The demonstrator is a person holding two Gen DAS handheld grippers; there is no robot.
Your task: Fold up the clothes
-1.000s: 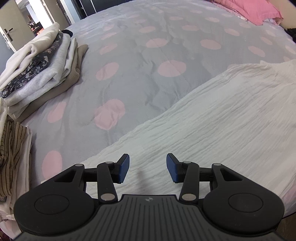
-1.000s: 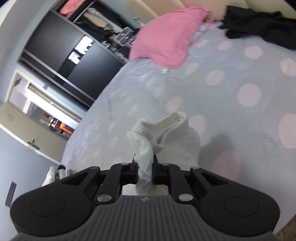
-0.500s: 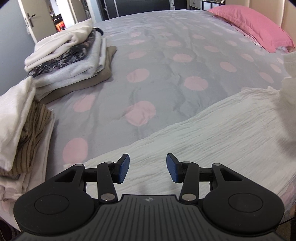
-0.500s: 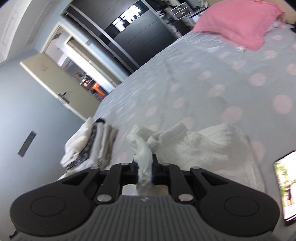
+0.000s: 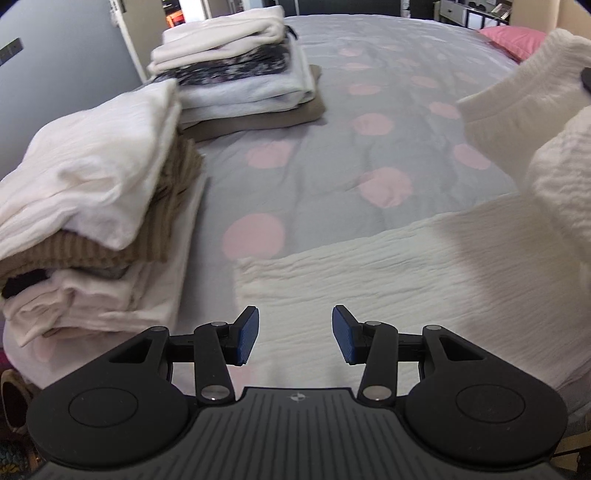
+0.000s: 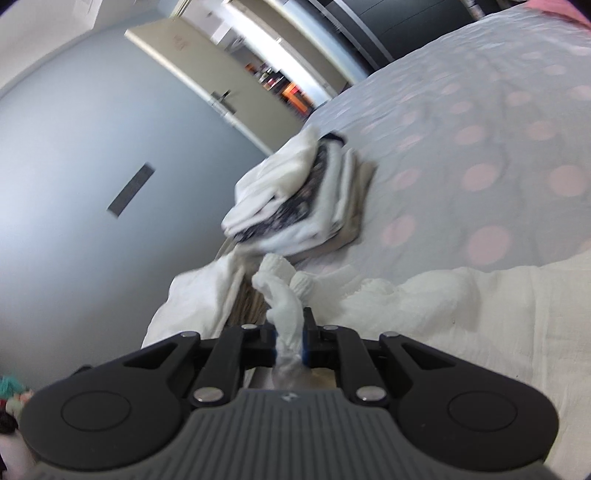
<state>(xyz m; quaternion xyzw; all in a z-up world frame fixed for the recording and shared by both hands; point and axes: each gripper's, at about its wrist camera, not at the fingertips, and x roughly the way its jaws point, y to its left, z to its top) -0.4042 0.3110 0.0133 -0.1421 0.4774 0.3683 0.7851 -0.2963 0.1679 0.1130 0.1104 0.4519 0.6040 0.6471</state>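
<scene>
Over bed, right hand-held gripper [image 6: 289, 341] pinching white sweater [image 6: 399, 306]

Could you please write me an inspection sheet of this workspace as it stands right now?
Surface: bed with grey bedspread dotted pink.
Job's things: white knit garment spread at the near edge, one part lifted; near stack of folded clothes, white on top, brown ribbed below; far stack of white, dark patterned and tan items.
Clutter: pink pillow at the far corner.
Grippers: left gripper open, empty, above the garment; right gripper shut on the white knit garment.
Cables: nothing seen.
Surroundings: grey wall, open door, dark wardrobe.
</scene>
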